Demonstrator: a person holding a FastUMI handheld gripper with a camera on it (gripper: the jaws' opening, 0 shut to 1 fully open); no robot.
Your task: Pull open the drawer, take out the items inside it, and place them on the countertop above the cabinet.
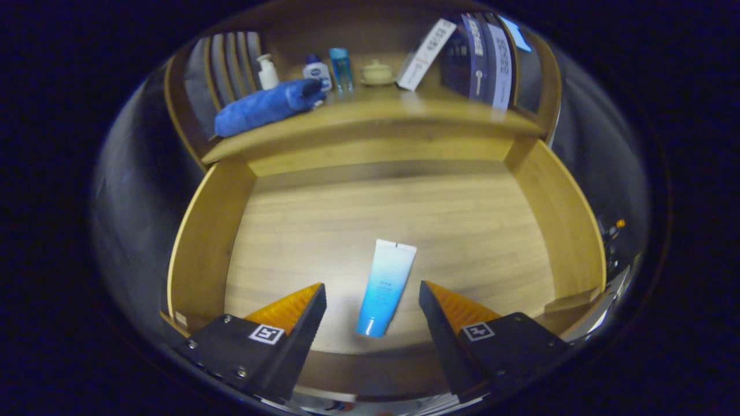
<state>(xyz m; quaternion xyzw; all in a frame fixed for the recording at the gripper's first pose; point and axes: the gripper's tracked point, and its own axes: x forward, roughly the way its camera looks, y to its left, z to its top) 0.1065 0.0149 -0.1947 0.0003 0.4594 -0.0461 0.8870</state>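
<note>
Fingers of the gripper (373,292) were spread wide above the open drawer (202,242), pressing on nothing. Between them, toward 12 o'clock of their tips, a white-and-blue tube (386,287) lay flat on the drawer's wooden floor — cap end nearest the fingers. Beyond the drawer, on the table (399,112), a blue rolled cloth (266,106) lay at about 11 o'clock, with small bottles (317,70) just behind it — and boxes (462,55) at 1 o'clock.
</note>
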